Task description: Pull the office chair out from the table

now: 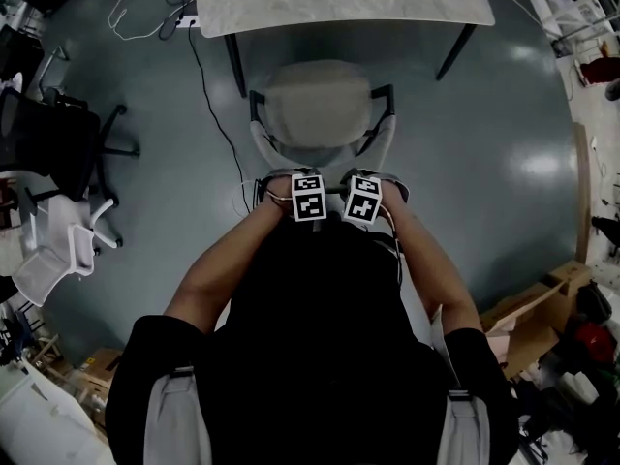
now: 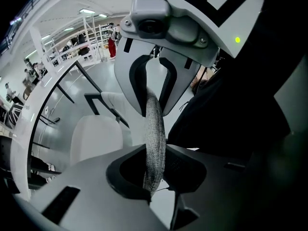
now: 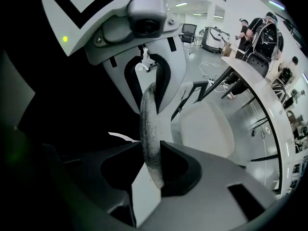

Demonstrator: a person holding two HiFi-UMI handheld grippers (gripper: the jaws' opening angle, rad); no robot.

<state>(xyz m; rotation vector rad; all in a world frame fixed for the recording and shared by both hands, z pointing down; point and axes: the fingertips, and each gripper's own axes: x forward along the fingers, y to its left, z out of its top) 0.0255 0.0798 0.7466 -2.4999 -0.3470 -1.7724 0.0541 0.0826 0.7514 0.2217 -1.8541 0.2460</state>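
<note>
The office chair (image 1: 320, 105) has a pale seat and dark armrests and stands just in front of the marble-topped table (image 1: 339, 3). My left gripper (image 1: 308, 184) and right gripper (image 1: 363, 188) sit side by side on the top rim of its backrest, pointing steeply down. In the left gripper view the grey mesh rim (image 2: 155, 138) runs between my left gripper's (image 2: 154, 174) jaws, which are shut on it. In the right gripper view the same rim (image 3: 150, 129) is clamped by my right gripper (image 3: 151, 172). The pale seat (image 3: 207, 129) shows beyond it.
A black office chair (image 1: 48, 139) and a white chair (image 1: 58, 255) stand at the left. A cable (image 1: 208, 95) trails over the grey floor beside the table leg. Cardboard boxes (image 1: 538, 313) lie at the right. People (image 3: 260, 32) stand beyond the table.
</note>
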